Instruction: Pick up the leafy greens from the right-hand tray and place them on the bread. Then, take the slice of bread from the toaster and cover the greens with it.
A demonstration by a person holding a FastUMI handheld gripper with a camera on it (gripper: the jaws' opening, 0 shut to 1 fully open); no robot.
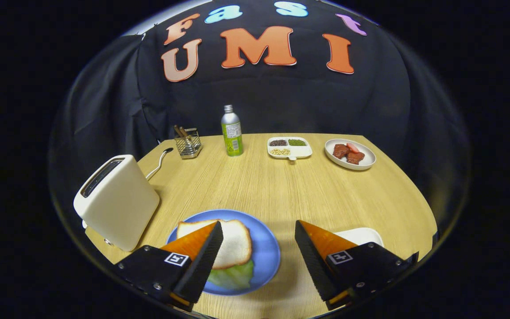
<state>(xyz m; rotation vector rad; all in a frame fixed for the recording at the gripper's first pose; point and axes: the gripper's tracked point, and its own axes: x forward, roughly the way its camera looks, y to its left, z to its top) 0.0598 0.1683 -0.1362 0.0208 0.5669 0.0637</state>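
The gripper [258, 235] hangs above the near part of a wooden table [281, 186] with its jaws spread wide and nothing between them. Just ahead of the left finger, at about eleven o'clock from the gap, a blue plate [267, 248] carries a slice of white bread [233, 243] lying flat on top of the leafy greens [233, 277], whose pale green edge pokes out from under the bread toward the fingers. The left fingertip overlaps the bread's near corner in the view; whether it touches cannot be told. At ten o'clock stands a cream toaster [117, 201], slot upward. A white tray [363, 235] shows behind the right finger at two o'clock. Far beyond, around twelve o'clock, stand a green bottle [232, 133], a wire utensil holder [187, 144], a divided dish of grains [289, 148] and a plate of red meat pieces [350, 154].
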